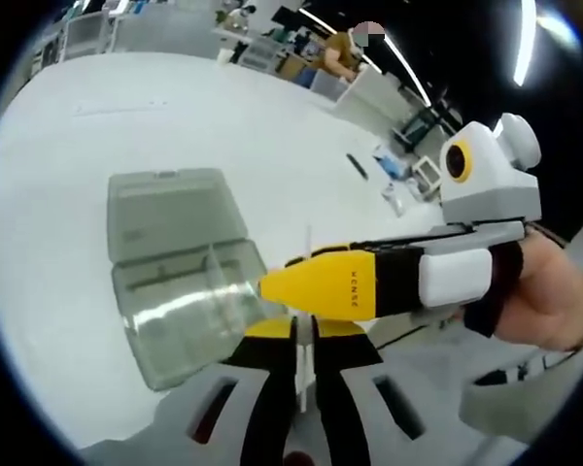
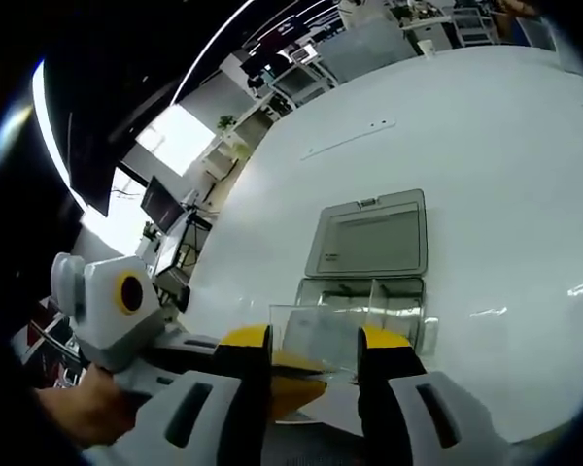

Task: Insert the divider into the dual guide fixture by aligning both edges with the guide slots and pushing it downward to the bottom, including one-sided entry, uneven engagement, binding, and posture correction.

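Pinching the divider [image 1: 300,364] edge-on, left hand-held gripper [image 1: 301,374] holds this thin, stiff, light, slippery-looking clear sheet just beside the open clear dual guide fixture [image 1: 189,296] on the worktop [image 1: 68,146]; right hand-held gripper [image 2: 314,354], spread, flanks the sheet's edge; best gripped near top corners.

Both tongs, left [image 1: 306,335] and right [image 2: 316,354], have yellow tips on black fingers rising from pale grey bodies with slotted holes, and the hand [image 1: 549,296] at 3 o'clock wears a black strap.
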Action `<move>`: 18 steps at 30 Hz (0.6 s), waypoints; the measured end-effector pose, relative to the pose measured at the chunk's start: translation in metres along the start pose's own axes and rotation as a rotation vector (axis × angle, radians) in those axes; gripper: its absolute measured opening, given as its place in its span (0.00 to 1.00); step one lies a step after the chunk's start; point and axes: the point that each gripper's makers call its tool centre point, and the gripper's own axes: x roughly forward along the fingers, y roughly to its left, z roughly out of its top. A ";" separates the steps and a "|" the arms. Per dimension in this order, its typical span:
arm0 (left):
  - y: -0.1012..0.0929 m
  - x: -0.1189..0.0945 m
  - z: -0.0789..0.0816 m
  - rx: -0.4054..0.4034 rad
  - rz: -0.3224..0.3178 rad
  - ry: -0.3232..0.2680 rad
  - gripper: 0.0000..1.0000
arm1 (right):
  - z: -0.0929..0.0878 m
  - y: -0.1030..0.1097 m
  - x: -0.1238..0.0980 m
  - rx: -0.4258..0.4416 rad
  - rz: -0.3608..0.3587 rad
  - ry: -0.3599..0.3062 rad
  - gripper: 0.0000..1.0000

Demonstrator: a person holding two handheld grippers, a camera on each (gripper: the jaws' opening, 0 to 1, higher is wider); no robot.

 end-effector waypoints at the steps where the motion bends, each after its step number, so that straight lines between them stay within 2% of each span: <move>1: 0.000 0.000 -0.001 0.016 0.005 0.005 0.02 | -0.001 0.000 0.000 0.002 0.000 0.001 0.30; 5: 0.001 0.000 -0.002 0.042 0.010 0.016 0.01 | -0.002 -0.001 0.002 0.001 0.004 0.011 0.31; 10: 0.003 -0.001 -0.002 0.026 0.001 0.026 0.01 | -0.003 0.000 0.003 -0.015 0.033 0.024 0.32; 14: 0.004 -0.002 0.000 0.023 -0.006 0.028 0.01 | -0.001 0.002 0.003 -0.025 0.044 0.005 0.33; 17: 0.007 -0.004 0.000 0.014 -0.011 0.032 0.01 | 0.003 0.010 0.003 -0.005 0.082 -0.012 0.50; 18: 0.008 -0.005 0.000 0.012 -0.012 0.032 0.01 | 0.003 0.011 0.002 -0.007 0.090 -0.013 0.50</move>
